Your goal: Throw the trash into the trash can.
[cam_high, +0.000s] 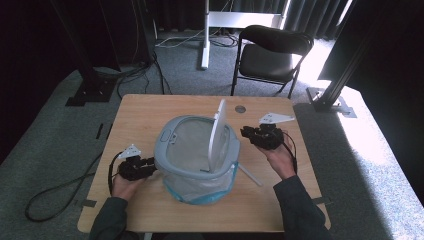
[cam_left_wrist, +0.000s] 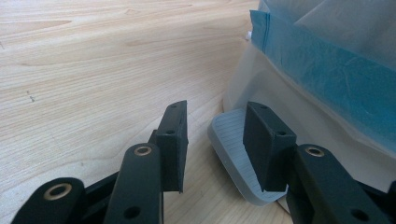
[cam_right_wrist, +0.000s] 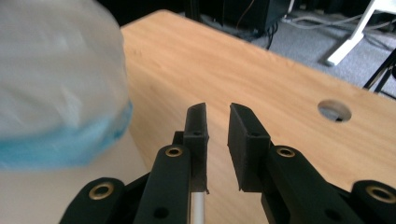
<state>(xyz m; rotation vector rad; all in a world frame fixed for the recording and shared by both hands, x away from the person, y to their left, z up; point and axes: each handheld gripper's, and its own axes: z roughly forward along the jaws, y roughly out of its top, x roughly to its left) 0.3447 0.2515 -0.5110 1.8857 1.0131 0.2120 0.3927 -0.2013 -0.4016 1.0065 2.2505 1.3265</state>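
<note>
Down at lower left of the high view, the left claw sits at the bin's base, its jaws parted with nothing pinched between them. Seen from the left gripper view, this claw straddles the edge of a grey ribbed pedal that juts from the bin's foot at lower centre; one jaw stands over the pedal, the other over bare bench, and whether a pad touches the pedal I cannot tell. Right of that, the bag with its blue band fills the upper right of the frame.

Over at centre right of the high view, the right claw hangs just beside the bin's rim, apart from it. From the right gripper view, its jaws stand a narrow gap apart and empty, above bench wood; a thin white rod shows at the bottom edge behind the left jaw. Blurred bag fills the left of that frame.

Centre of the high view, the bin stands on the bench, its lid raised upright.
</note>
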